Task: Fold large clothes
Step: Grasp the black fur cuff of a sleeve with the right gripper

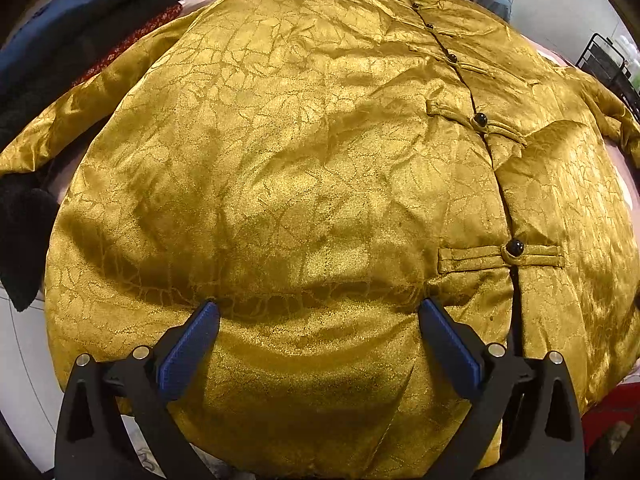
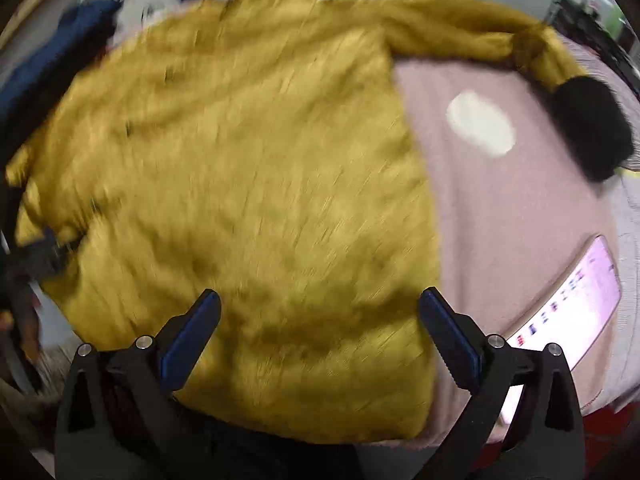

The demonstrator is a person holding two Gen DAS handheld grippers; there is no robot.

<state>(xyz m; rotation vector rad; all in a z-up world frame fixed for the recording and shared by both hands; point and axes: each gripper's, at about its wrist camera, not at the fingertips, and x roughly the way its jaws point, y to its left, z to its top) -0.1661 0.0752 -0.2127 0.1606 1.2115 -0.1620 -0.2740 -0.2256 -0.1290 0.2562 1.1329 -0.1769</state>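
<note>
A gold brocade jacket [image 1: 280, 184] lies spread front-up on a pink bed sheet [image 2: 520, 216], its black-button placket [image 1: 480, 120] running from 1 o'clock down toward 5. The left claw [image 1: 318, 312] stands wide open over the hem, gripping nothing. The right claw [image 2: 320, 300], blurred, also gapes empty above the jacket's edge; a black cuff [image 2: 588, 128] ends the sleeve at 2 o'clock.

Pink sheet [image 2: 500, 216] with white patch [image 2: 480, 124]; lit phone [image 2: 576, 300] on it; navy garment [image 1: 80, 28] behind.
</note>
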